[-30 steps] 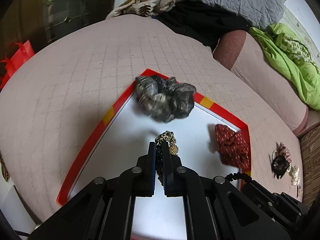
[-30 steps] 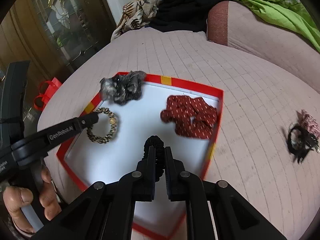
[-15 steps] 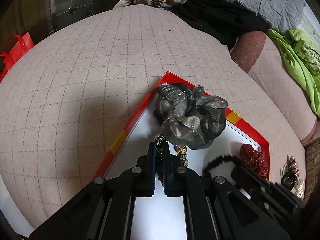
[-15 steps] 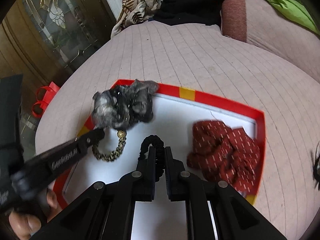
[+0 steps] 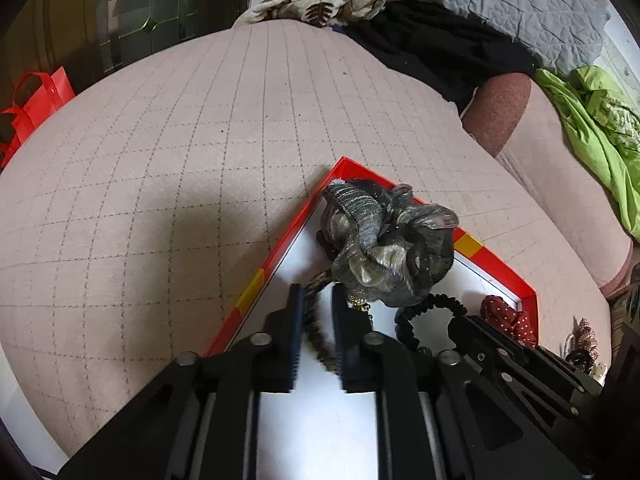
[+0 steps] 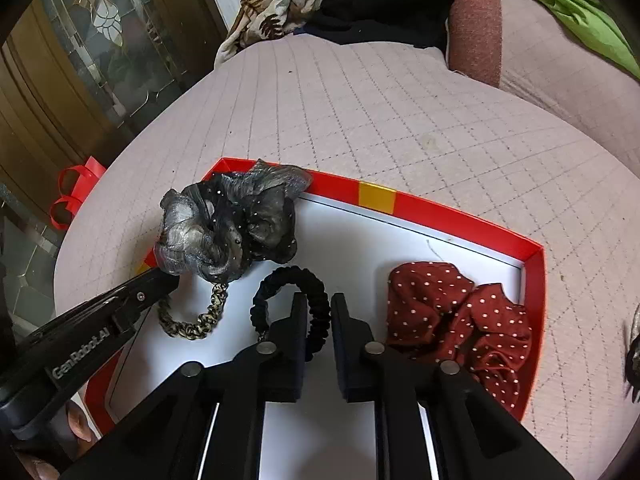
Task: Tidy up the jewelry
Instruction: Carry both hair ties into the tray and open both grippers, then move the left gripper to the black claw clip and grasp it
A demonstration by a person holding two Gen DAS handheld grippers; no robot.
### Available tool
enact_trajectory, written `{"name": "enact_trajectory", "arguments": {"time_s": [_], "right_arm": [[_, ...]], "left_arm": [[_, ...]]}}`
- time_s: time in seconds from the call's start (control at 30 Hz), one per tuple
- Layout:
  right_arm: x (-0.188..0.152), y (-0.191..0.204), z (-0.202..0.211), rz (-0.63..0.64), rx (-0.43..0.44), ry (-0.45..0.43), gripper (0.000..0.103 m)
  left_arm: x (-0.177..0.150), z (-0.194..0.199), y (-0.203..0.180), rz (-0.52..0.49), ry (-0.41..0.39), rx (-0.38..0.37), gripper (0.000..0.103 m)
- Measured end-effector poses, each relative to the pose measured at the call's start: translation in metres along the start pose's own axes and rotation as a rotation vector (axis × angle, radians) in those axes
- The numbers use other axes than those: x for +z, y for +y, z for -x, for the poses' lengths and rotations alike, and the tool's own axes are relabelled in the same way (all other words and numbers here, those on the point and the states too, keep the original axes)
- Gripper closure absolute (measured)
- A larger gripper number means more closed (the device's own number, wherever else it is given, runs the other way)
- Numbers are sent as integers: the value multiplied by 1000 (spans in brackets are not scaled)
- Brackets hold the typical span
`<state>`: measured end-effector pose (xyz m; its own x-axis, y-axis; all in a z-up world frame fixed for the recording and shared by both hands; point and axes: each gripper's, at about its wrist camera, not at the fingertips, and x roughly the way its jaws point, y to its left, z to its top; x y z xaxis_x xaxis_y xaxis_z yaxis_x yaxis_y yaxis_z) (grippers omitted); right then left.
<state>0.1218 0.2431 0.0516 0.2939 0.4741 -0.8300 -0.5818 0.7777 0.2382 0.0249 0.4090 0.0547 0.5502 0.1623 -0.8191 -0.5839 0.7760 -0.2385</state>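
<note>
While left gripper parted around leopard band, right gripper parted around black scrunchie.

The gold-and-black braided hair tie runs partly under the grey gauzy scrunchie; a dark ornament is cut by the frame edge.

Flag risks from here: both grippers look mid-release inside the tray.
1. The leopard braided hair tie still sits between the left gripper fingers; pulling back could drag it out.
2. It lies partly under the grey organza scrunchie, which may shift too.
3. The black hair tie loops around a right gripper finger and might snag.
</note>
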Motion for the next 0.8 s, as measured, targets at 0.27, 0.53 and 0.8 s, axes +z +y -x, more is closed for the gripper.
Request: {"name": "enact_trajectory", "arguments": {"time_s": [0.27, 0.53, 0.8], "right_arm": [[-7, -4, 24, -18, 36, -26, 69], [-38, -27, 69, -59, 65, -48, 65], [-95, -85, 113, -164, 31, -55, 65]], "left_arm": [[-9, 28, 1, -6, -31, 17, 61], [-32, 63, -7, -57, -46, 48, 60], [-66, 87, -59, -201, -32, 32, 56]]}}
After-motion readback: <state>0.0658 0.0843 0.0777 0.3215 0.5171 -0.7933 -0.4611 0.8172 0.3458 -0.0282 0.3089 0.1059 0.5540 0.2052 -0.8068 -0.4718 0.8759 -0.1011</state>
